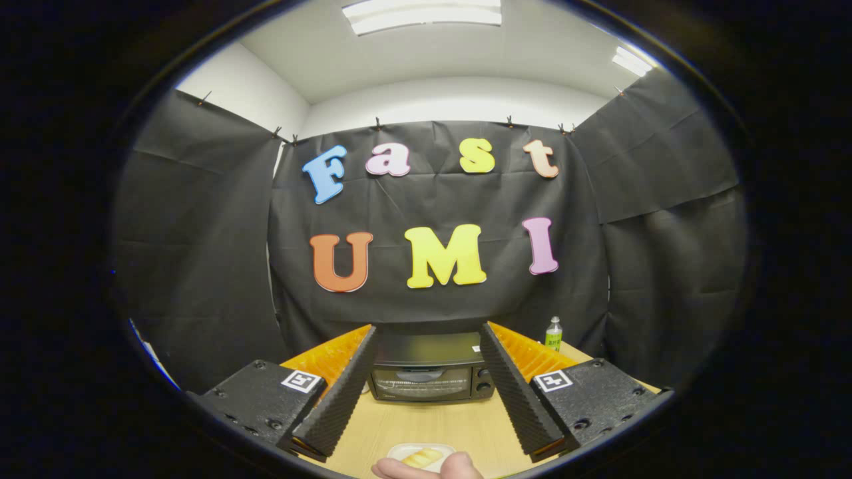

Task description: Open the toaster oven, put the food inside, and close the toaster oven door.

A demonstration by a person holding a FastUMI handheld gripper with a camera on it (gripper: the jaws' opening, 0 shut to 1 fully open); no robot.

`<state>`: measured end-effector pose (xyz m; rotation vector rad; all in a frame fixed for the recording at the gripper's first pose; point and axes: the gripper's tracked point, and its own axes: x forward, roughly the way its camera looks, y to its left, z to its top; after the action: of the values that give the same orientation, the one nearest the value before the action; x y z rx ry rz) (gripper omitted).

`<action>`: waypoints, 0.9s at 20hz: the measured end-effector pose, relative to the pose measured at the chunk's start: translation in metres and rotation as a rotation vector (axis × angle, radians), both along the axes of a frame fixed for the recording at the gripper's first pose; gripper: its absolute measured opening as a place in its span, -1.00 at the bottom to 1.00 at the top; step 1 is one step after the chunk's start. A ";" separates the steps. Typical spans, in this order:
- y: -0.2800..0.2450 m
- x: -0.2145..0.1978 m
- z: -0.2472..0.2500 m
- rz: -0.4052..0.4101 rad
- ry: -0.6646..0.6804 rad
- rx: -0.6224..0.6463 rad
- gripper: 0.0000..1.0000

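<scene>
**A:** What do you see from the gripper camera now?

**B:** I see the gripper [426,392] with its two fingers spread wide apart, and they pinch nothing. Between them and beyond them stands the toaster oven [431,376] on the wooden table [432,422]. Its door looks closed to me. The food [422,457], some yellow pieces on a small white plate [399,451], lies on the table in front of the oven, low between the fingers and near to me. A hand [426,469] touches the plate at its near edge.

**A:** What can go wrong from here?

**B:** I think of three things. The door is not opened yet, so if I take the food first, I have no free fingers for the door. Also the plate lies in front of the oven, so the door, if it folds down, may hit it or push it. And the oven seems light; when I pull at the door, the whole oven may slide toward me.

**A:** Please count the things.

**B:** One toaster oven, with two round knobs [484,380] on its right side. One plate of food. One small green bottle [553,333] at the right, behind the oven. One hand.
</scene>
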<state>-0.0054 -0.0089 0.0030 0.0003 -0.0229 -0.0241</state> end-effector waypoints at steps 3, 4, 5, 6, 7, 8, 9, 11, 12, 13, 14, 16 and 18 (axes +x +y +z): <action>-0.004 -0.001 0.002 -0.016 -0.017 -0.009 1.00; -0.003 -0.001 0.002 -0.016 -0.019 -0.009 1.00; -0.003 0.000 0.002 -0.014 -0.018 -0.005 1.00; -0.002 0.002 0.001 -0.011 -0.016 -0.002 1.00; -0.001 0.002 0.000 -0.009 -0.011 0.000 1.00; 0.000 0.003 -0.001 -0.008 -0.009 0.000 1.00; 0.000 0.004 -0.002 -0.007 -0.007 0.000 1.00; 0.001 0.008 -0.003 -0.003 -0.005 -0.006 1.00; 0.002 0.010 -0.003 0.003 -0.005 -0.006 1.00; 0.002 0.012 -0.003 0.008 -0.007 -0.002 1.00; 0.000 0.015 -0.002 0.006 -0.012 0.004 1.00; -0.004 0.021 -0.004 -0.010 -0.009 0.007 1.00; -0.004 0.032 -0.006 -0.017 -0.003 0.001 1.00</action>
<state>0.0265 -0.0130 -0.0026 0.0006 -0.0262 -0.0416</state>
